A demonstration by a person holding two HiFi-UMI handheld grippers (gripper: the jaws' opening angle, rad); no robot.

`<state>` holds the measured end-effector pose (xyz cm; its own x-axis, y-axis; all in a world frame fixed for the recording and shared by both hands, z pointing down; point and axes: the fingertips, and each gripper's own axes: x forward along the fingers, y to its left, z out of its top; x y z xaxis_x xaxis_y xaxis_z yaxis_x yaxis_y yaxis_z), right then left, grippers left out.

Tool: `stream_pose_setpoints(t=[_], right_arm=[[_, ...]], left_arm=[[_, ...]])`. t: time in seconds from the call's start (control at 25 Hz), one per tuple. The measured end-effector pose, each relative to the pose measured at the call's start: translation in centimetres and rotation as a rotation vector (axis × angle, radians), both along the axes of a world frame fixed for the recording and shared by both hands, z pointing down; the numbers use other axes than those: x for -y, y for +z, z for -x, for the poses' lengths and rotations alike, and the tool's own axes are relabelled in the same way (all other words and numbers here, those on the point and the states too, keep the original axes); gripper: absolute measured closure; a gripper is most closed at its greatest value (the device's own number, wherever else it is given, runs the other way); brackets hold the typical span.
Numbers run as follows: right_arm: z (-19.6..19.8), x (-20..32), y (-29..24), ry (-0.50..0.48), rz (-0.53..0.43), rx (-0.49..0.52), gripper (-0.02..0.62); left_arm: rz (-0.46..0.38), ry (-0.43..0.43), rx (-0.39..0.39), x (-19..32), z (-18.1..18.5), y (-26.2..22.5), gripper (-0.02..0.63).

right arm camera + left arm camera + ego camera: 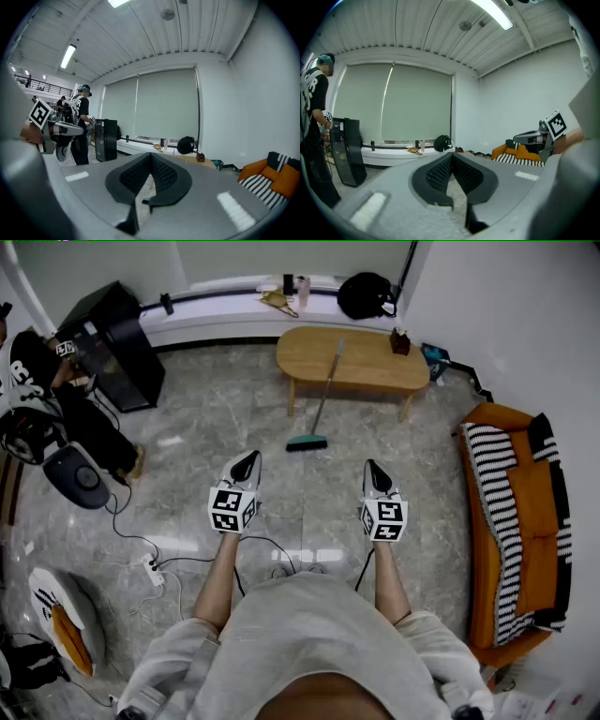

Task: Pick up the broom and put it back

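Note:
The broom point(322, 401) leans against the front edge of the low wooden table point(361, 360). Its teal head point(307, 442) rests on the marble floor. In the head view both grippers are held out side by side, short of the broom and apart from it. My left gripper point(251, 458) is below and left of the broom head, and its jaws meet at the tip with nothing in them. My right gripper point(372, 467) is below and right of the head, also shut and empty. The left gripper view shows my left gripper point(451, 156) closed. The right gripper view shows the same of my right gripper point(151, 156).
An orange sofa point(514, 521) with striped cushions lines the right wall. A black cabinet point(114, 345) and a person point(37, 395) are at the far left. Cables and a power strip point(155, 567) lie on the floor left of my arms. A black bag point(366, 296) sits on the sill.

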<state>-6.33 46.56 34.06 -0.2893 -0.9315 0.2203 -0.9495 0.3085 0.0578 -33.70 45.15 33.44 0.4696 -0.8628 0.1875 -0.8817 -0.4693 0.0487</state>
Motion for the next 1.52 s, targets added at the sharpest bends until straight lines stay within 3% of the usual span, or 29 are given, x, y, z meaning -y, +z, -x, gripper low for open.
stream_pose_setpoints(t=[0.36, 1.28, 1.52], right_arm=[[0.0, 0.1, 0.5, -0.02, 0.009, -0.009, 0.595], [-5.9, 2.4, 1.6, -0.058, 0.005, 0.013, 0.595], [-6.2, 4.0, 2.1, -0.063, 0.009, 0.011, 0.594]], left_arm=[[0.016, 0.003, 0.009, -0.1, -1.0, 0.4, 0.609], [0.021, -0.012, 0.015, 1.3, -8.4, 0.9, 0.611], [0.023, -0.014, 0.017, 2.7, -8.9, 1.4, 0.611]])
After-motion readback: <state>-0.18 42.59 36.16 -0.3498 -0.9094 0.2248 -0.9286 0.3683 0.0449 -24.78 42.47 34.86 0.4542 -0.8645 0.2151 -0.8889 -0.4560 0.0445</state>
